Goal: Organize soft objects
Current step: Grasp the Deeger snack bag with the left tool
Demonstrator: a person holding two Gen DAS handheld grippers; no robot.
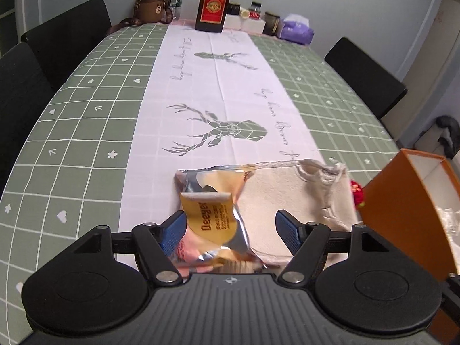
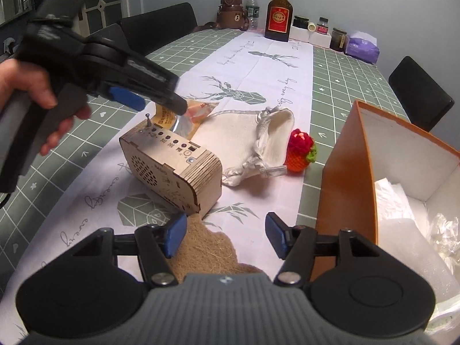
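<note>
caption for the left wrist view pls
Open left gripper over a foil snack packet beside a cloth pouch and orange box.

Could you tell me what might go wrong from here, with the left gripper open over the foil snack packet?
1. The left gripper stands open around the crinkled foil packet; closing could let the slippery foil slide out.
2. The packet overlaps the cloth drawstring bag, so a grab might pinch both.
3. The wooden radio sits close by and could be knocked.
</note>
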